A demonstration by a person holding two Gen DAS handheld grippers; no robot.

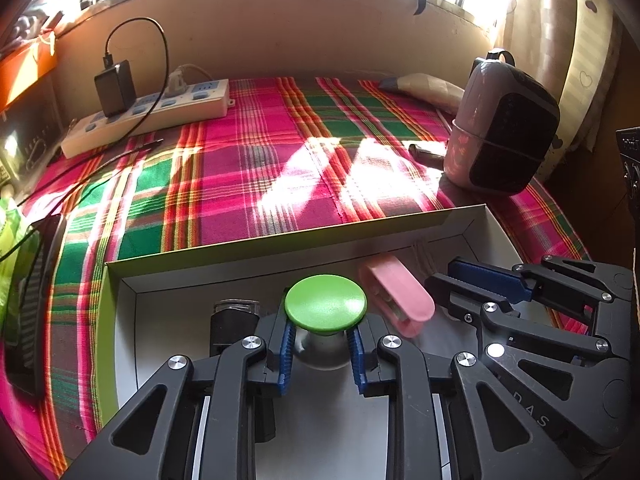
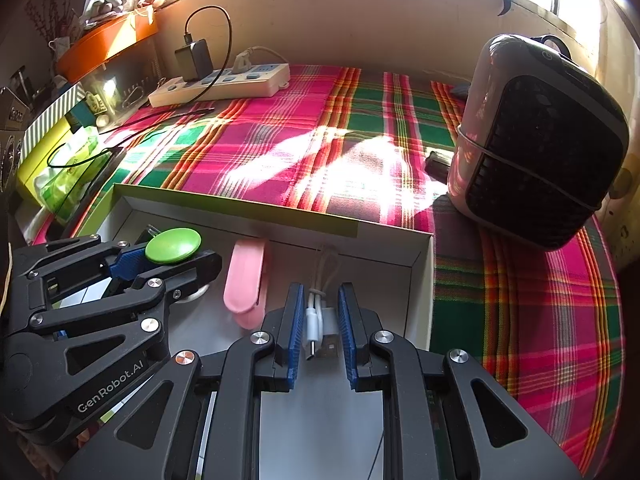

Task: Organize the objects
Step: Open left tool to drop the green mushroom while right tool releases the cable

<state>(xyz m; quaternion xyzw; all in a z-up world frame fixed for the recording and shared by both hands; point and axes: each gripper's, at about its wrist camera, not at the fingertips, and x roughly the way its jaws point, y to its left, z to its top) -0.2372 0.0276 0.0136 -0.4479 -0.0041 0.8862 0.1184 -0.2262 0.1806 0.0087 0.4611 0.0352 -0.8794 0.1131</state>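
A shallow white box (image 1: 280,242) (image 2: 420,280) lies on a plaid cloth. My left gripper (image 1: 322,346) (image 2: 192,258) is inside it, its jaws around the neck of a clear bottle with a green round cap (image 1: 325,307) (image 2: 173,245). A pink clip (image 1: 398,294) (image 2: 246,280) lies in the box between the grippers. My right gripper (image 2: 319,326) (image 1: 440,280) is over the box, its jaws apart on either side of a coiled white USB cable (image 2: 314,320). A black item (image 1: 232,322) lies left of the bottle.
A pink-and-black speaker-like device (image 1: 500,128) (image 2: 536,140) stands at the right on the plaid cloth (image 1: 256,160). A white power strip (image 1: 152,118) (image 2: 224,84) with a black charger sits at the back left. Green packets (image 2: 68,168) lie at the left edge.
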